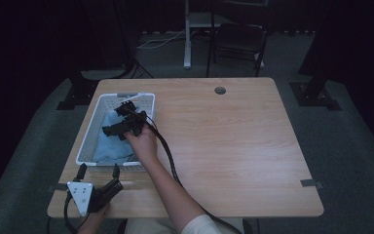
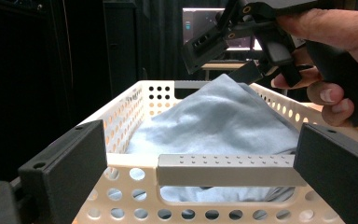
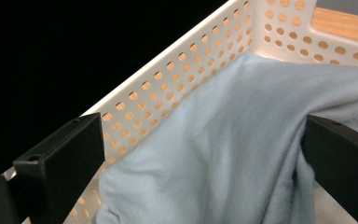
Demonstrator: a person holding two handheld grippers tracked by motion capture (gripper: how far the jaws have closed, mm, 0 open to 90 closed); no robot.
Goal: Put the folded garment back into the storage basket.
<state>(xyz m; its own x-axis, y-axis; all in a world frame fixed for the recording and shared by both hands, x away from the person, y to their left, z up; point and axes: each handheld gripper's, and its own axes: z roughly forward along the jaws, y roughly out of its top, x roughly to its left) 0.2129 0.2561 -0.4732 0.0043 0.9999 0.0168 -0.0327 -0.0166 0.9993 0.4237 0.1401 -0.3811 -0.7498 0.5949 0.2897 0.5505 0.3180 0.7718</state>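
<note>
Cloth (image 1: 111, 142), pale blue, lies heaped inside the white perforated basket (image 1: 88, 134), which sits on the wooden table (image 1: 233, 146) toward nine o'clock of its middle.

Starting at the left of the high view, the left gripper (image 1: 97, 171) rests on the table at six o'clock of the basket, just outside its near wall. Its jaws stand apart with nothing between them; in the left gripper view they flank the grey handle bar (image 2: 226, 170) of that wall without touching it.

Further right, the right gripper (image 1: 121, 122) reaches into the basket from about four o'clock, held by the person's hand (image 1: 143, 144) above the cloth. In the right gripper view its jaws are spread wide, with a raised fold of the cloth (image 3: 242, 154) between them, draped against the jaw at three o'clock and clear of the jaw at nine o'clock. The pads do not press on it.
</note>
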